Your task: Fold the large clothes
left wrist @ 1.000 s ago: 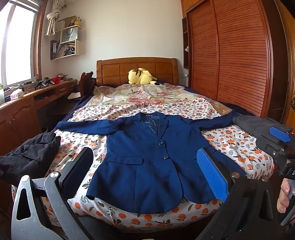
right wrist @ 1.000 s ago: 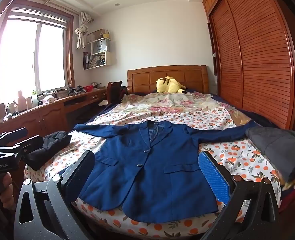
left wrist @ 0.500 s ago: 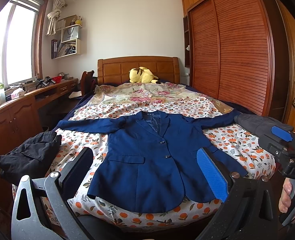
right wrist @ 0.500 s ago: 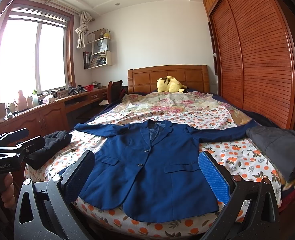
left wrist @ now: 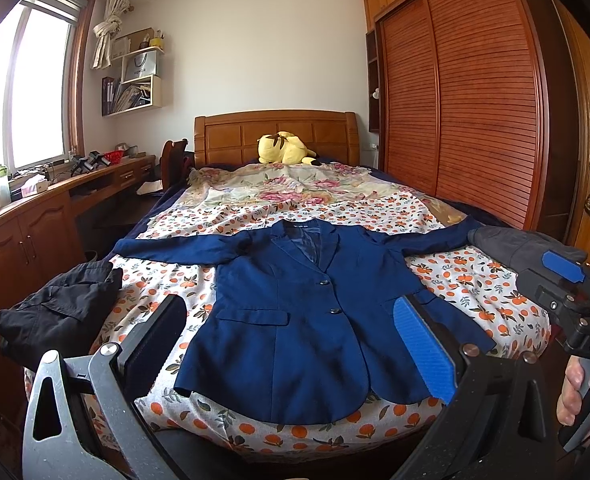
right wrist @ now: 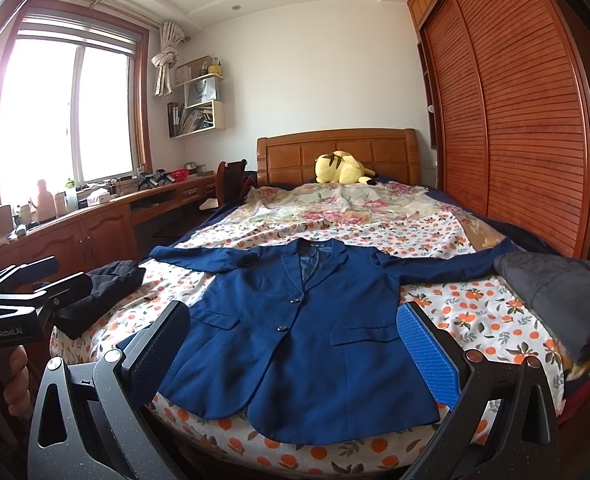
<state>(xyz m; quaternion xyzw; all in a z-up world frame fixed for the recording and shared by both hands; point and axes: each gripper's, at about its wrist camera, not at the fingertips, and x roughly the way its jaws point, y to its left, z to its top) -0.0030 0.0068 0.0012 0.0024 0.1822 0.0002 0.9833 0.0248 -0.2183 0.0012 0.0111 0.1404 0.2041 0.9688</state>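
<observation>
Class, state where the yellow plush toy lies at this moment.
In both wrist views the yellow plush toy lies at the far end of the bed, against the wooden headboard, well beyond the blue blazer.

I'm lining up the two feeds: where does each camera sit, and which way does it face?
Left wrist: on the left tongs at the bed's foot, facing the headboard; the right tongs and a hand show at right.
Right wrist: on the right tongs, same facing; the left tongs show at left.
Shared: blue jacket spread flat, yellow plush, both tongs open.
</observation>
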